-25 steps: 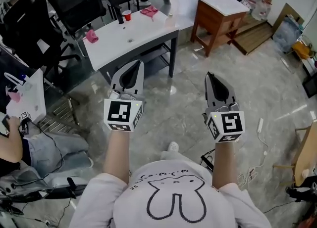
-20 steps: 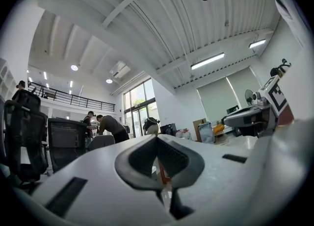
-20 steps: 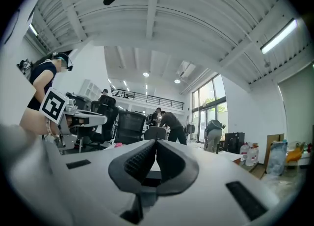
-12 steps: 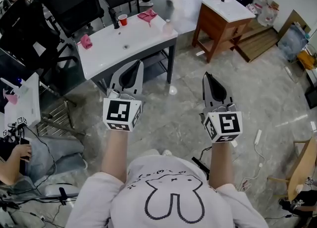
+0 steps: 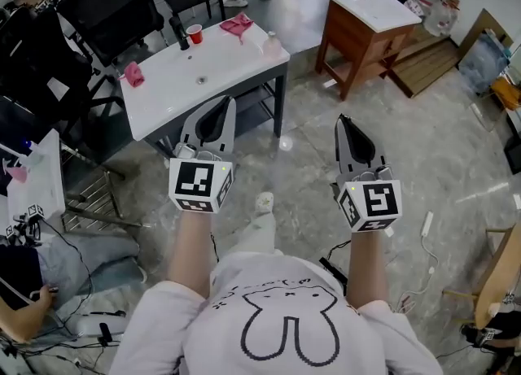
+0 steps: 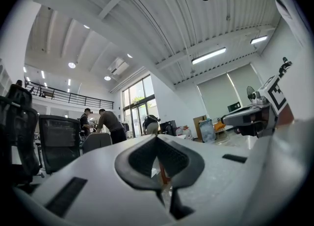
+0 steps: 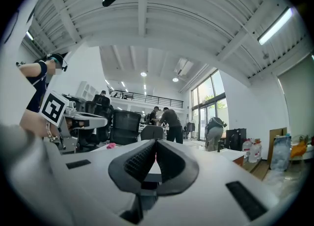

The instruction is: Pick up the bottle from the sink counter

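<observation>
Claws first: in the head view, our left claw and right claw hang closed and empty, well short of the worktop. What looks like the bottle stands near its right edge. Left gripper view: pads meet on nothing. Right gripper view: likewise. We should open one claw before reaching the bottle's middle.

You work over a smooth, glossy white worktop on a dark metal frame. The floor is polished grey stone and reflects the light. The cabinet is brown wood with a low sheen. The pink cloth is soft and crumpled. The bottle looks like clear plastic. The left tool and right tool have matt pale grey plastic shells, and their pads are matt black and ribbed.
</observation>
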A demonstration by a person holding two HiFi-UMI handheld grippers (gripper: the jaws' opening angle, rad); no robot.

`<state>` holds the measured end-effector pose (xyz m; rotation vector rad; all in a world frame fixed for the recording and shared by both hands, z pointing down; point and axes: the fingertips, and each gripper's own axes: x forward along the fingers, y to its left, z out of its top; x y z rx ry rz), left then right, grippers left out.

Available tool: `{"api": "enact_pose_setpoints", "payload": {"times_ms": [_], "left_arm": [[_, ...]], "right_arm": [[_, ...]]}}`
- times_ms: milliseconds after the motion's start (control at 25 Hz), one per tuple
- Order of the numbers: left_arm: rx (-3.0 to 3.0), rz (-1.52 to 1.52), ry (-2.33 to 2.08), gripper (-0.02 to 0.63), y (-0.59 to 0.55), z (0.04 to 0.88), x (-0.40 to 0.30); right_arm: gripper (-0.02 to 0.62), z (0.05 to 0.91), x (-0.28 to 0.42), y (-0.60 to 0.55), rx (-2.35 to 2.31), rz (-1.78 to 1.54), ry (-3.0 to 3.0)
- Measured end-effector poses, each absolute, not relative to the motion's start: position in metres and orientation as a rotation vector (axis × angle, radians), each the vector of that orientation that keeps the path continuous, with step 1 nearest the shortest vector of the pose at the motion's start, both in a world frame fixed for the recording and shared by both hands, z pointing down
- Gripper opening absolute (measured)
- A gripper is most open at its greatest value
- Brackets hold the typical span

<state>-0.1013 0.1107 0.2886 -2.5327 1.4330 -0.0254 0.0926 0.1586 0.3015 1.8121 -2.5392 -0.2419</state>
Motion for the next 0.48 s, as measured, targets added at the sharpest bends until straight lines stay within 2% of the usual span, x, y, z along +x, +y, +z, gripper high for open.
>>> {"api": "enact_pose_setpoints", "payload": {"times_ms": [480], "left_arm": [[-2.561,0.001,1.429,0.006,-0.001,0.299,-0.087]], "right_arm": [[0.029,0.308,0.113,0.056,1.816,-0.248,-2.478]]}}
